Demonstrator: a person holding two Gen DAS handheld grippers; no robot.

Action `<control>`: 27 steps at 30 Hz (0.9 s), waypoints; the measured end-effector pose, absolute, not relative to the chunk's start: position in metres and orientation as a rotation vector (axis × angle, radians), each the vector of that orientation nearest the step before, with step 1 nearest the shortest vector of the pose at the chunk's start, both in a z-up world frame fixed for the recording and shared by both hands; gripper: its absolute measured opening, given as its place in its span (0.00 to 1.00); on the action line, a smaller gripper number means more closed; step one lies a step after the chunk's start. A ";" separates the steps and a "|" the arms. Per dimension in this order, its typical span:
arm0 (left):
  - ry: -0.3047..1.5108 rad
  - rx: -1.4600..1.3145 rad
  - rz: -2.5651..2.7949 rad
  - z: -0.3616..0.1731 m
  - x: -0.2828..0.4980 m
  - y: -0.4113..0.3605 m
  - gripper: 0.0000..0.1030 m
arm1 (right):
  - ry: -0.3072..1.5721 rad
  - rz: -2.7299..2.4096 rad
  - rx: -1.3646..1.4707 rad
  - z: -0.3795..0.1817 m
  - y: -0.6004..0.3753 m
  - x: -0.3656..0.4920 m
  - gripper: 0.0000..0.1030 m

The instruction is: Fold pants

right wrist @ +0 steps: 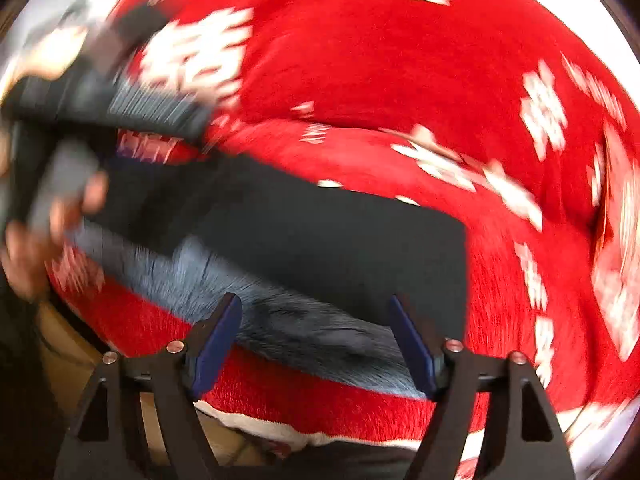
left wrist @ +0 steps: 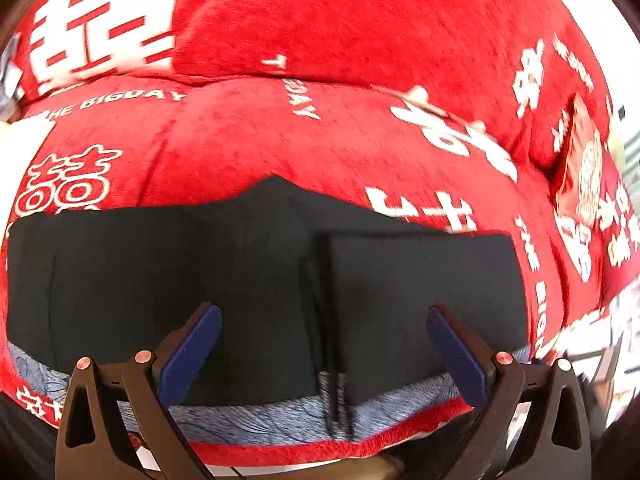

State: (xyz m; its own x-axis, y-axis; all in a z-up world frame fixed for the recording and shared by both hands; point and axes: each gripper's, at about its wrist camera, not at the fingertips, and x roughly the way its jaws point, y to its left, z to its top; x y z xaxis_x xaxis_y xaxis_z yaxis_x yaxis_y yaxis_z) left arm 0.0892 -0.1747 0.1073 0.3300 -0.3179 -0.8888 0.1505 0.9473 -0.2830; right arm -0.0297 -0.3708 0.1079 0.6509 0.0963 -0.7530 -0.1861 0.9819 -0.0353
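Note:
Black pants (left wrist: 160, 272) lie flat on a red blanket (left wrist: 320, 32), with a grey fleece lining (left wrist: 260, 416) showing along their near edge. At the right a section of them (left wrist: 420, 280) lies folded over on top. My left gripper (left wrist: 322, 312) hovers open above the pants, nothing between its blue pads. In the right wrist view, which is blurred, the pants (right wrist: 320, 232) and lining (right wrist: 280, 320) lie below my right gripper (right wrist: 314, 300), which is open and holds nothing. A person's hand (right wrist: 20, 256) grips a dark handle at the left edge.
The red blanket (right wrist: 380, 72) carries white characters and fills most of both views. A red packet (left wrist: 580, 176) lies on it at the far right. The blanket's near edge drops off just below the grippers, with tan floor (right wrist: 68, 360) under it.

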 end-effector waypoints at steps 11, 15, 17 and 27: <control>1.321 0.010 -0.259 0.052 0.059 -0.188 1.00 | 0.996 0.034 -0.082 0.055 -0.408 -0.013 0.75; 1.277 0.005 -0.264 0.069 0.053 -0.186 1.00 | 0.960 0.028 -0.030 0.069 -0.414 -0.012 0.76; 1.281 0.053 -0.272 0.064 0.049 -0.193 1.00 | 0.945 -0.005 -0.016 0.073 -0.421 0.001 0.76; 1.273 0.077 -0.275 0.052 0.045 -0.199 1.00 | 1.058 -0.084 -0.060 0.052 -0.427 0.108 0.89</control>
